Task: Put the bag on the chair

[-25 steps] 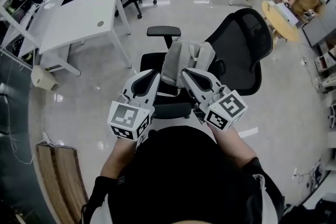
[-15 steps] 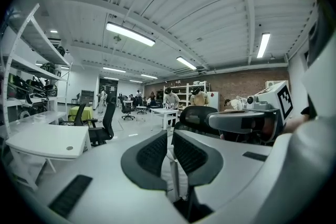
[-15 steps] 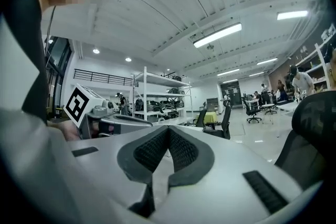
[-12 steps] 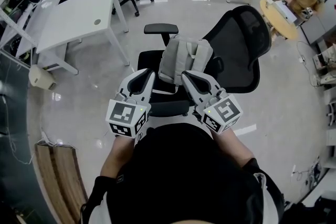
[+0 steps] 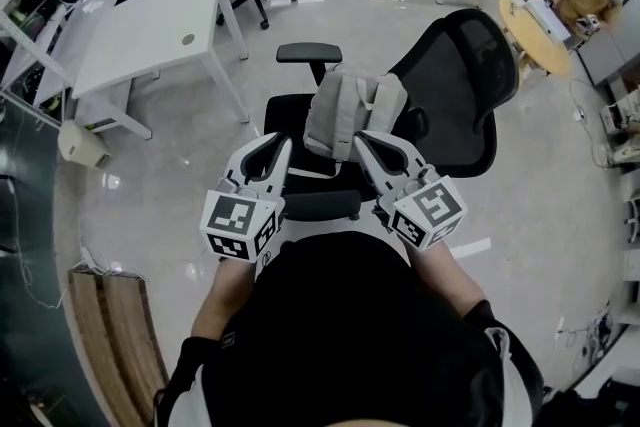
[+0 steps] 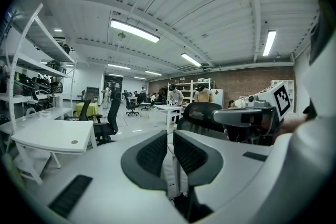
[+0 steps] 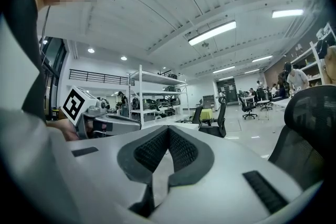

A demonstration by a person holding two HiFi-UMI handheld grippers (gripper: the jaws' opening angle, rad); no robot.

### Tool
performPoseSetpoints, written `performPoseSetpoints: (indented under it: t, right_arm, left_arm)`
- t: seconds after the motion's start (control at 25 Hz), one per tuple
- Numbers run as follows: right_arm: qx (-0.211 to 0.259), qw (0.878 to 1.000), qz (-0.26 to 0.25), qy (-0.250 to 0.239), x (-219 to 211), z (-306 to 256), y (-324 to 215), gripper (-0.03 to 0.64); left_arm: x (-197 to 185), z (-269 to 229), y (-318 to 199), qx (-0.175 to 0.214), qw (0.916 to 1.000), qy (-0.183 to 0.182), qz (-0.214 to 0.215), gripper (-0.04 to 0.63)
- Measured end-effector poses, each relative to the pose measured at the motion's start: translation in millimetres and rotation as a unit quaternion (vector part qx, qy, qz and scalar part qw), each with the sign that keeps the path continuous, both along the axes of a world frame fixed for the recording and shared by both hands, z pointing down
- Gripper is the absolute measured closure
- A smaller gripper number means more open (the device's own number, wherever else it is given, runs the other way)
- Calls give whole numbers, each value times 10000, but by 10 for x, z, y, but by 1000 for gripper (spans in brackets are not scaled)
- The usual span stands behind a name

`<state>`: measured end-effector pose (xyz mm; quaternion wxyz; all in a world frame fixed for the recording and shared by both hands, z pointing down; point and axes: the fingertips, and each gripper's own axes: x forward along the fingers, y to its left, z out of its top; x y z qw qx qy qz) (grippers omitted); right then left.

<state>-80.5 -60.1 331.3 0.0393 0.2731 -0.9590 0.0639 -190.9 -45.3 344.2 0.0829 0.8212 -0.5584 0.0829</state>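
Over the chair (image 5: 470, 85) seat, grey bag (image 5: 352, 110) at the far tips of both grippers, left gripper (image 5: 283, 143) and right gripper (image 5: 366, 140) each clamped on its near side

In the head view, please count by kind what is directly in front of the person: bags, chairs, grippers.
1 grey fabric bag
1 black mesh office chair
2 white two-jaw grippers: left gripper, right gripper
Total: 4
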Motion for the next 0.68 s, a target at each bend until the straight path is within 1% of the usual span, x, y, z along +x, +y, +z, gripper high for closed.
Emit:
performPoseSetpoints:
  t: [0.68]
  right_arm:
    - [-120,9999,-17,-13,38,64,7,589]
  left_arm:
    - [29,108,35,-155,9999,46,-4,548]
